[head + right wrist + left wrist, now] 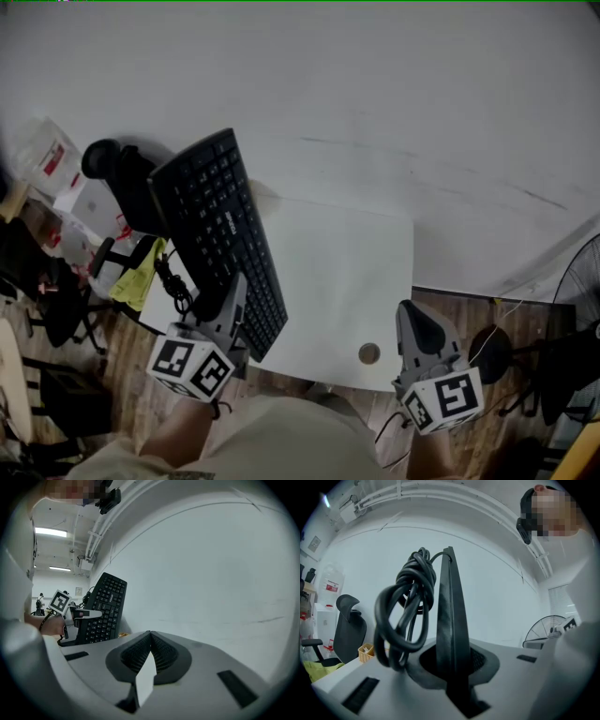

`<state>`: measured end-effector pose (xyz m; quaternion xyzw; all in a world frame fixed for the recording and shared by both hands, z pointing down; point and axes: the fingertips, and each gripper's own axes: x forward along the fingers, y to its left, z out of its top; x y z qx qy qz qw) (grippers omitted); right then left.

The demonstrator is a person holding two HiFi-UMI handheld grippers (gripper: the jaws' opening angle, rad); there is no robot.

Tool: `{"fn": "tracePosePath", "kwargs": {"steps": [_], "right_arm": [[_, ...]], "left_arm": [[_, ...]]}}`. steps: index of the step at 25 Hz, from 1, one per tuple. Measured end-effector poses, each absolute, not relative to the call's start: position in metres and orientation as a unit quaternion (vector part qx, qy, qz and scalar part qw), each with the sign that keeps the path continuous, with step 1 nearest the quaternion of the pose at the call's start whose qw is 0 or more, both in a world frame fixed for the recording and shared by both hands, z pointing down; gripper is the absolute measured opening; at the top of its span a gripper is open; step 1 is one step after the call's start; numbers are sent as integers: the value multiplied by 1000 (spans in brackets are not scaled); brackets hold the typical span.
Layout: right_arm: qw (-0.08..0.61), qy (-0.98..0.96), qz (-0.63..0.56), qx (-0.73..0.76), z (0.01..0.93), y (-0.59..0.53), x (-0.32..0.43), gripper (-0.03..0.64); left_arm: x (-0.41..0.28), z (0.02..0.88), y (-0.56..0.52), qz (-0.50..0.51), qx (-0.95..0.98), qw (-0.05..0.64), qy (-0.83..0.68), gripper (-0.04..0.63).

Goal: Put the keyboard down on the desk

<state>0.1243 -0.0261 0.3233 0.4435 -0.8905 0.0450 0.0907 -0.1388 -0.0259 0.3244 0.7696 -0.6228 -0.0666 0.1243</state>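
**At the desk's left edge: keyboard clamped, not yet down**

Nearest you, your left gripper (231, 302) has its jaws pinched nearly together on the near end of the keyboard (220, 234). Its own view shows the black body edge-on between the pads. That end grip is probably why the board hangs tilted, keys turned toward your right, instead of lying flat. The keyboard's coiled cable (405, 616) dangles just beside the jaws on their left, so judge it a snag risk as you lower.

Your right gripper (414, 319) waits at the desk's near right corner with its jaws pressed together on nothing, well apart from the keyboard. It looks parked to keep the landing area free.

Between the two lies the white desk (337, 272), bare apart from a small round disc (369, 353) near its front edge.

Farther off, a black chair (127, 183) stands behind the keyboard, partly hidden by it. A fan (579, 281) is cut off at the right. You cannot tell whether the keyboard's far end touches the desk.
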Motion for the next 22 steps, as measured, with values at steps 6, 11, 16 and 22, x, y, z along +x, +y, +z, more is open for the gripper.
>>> {"fn": "tracePosePath", "kwargs": {"steps": [6, 11, 16, 22], "right_arm": [[91, -896, 55, 431, 331, -40, 127, 25], [86, -898, 58, 429, 334, -41, 119, 25], [85, -895, 59, 434, 334, -51, 123, 25], [82, -886, 73, 450, 340, -86, 139, 26]], "left_arm": [[-129, 327, -29, -60, 767, 138, -624, 78], [-130, 332, -32, -61, 770, 152, -617, 78], [-121, 333, -48, -78, 778, 172, -599, 78], [-107, 358, -94, -93, 776, 245, -573, 78]]}}
